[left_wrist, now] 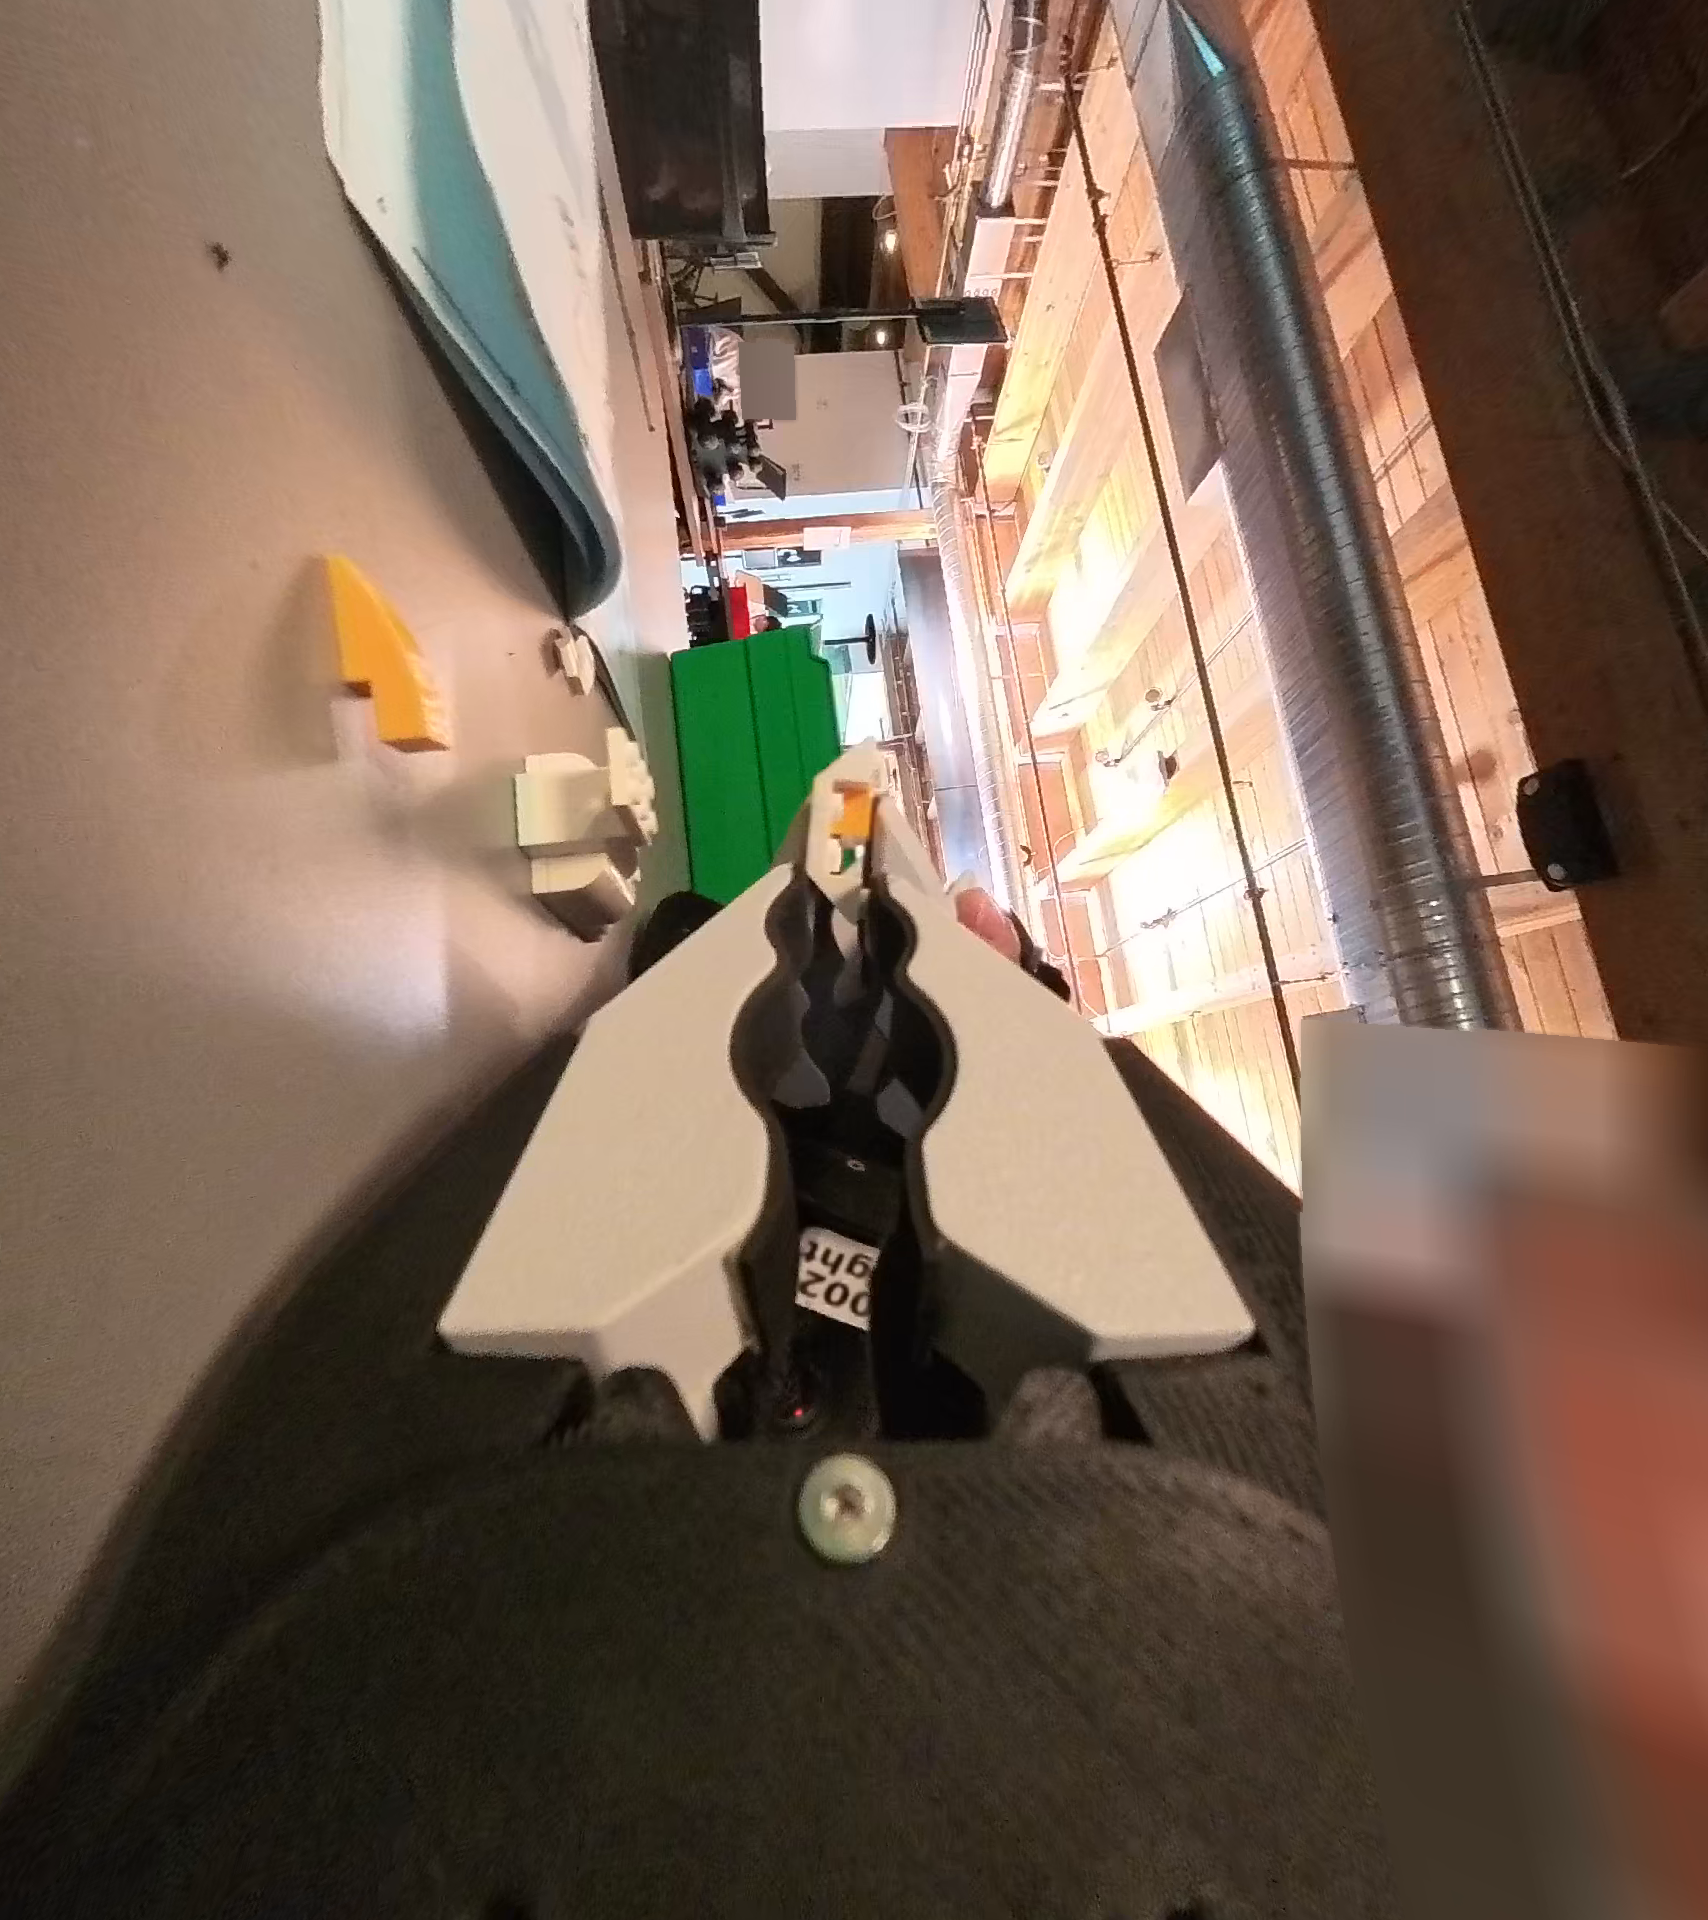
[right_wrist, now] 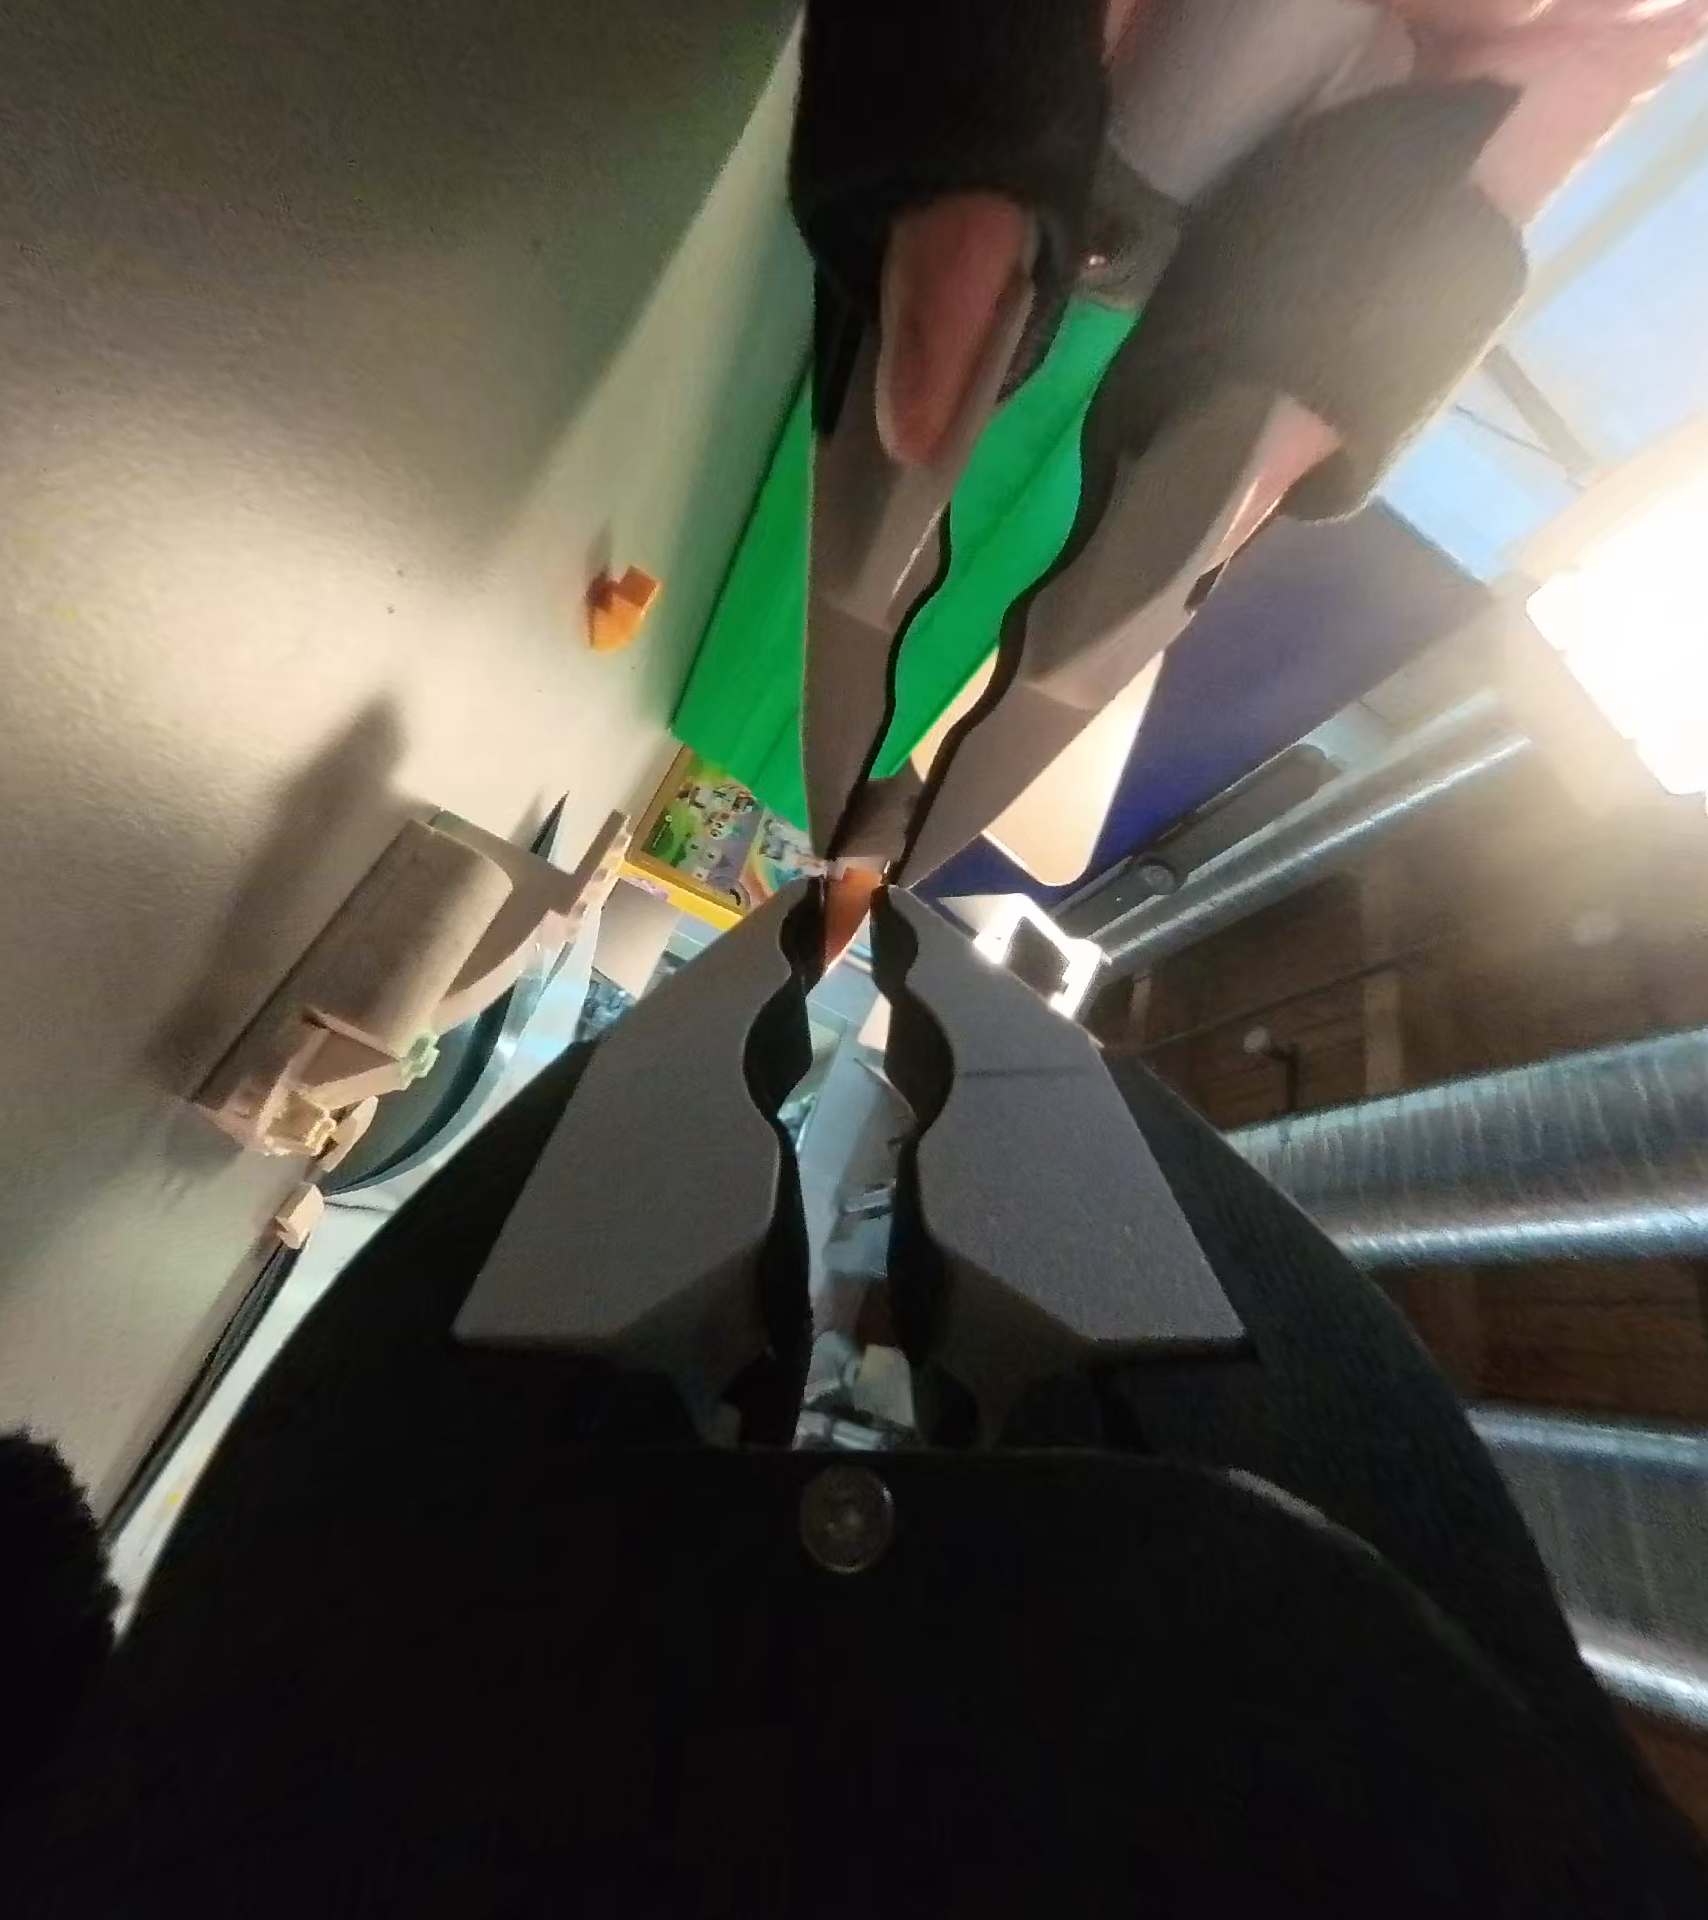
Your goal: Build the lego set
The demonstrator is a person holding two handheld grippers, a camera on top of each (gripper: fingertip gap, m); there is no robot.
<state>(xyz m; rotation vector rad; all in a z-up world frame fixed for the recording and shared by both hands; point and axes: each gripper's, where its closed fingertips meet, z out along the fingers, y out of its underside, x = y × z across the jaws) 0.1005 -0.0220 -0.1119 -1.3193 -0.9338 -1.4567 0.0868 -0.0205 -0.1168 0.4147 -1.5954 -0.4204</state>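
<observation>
Between both gripper tips, small orange-white lego piece point(left_wrist: 848, 821) lies along them.

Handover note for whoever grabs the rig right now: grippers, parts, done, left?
Left gripper: shut on a small white-and-orange piece, held off the table.
Right gripper: tip to tip with the left, closed on the orange piece too.
On the table: yellow-orange wedge, untouched; white sub-assembly; small white part near the teal tray. Green bin behind.
Done: white sub-assembly partly built.
Left: join the held pieces, then add the wedge and loose part.
</observation>
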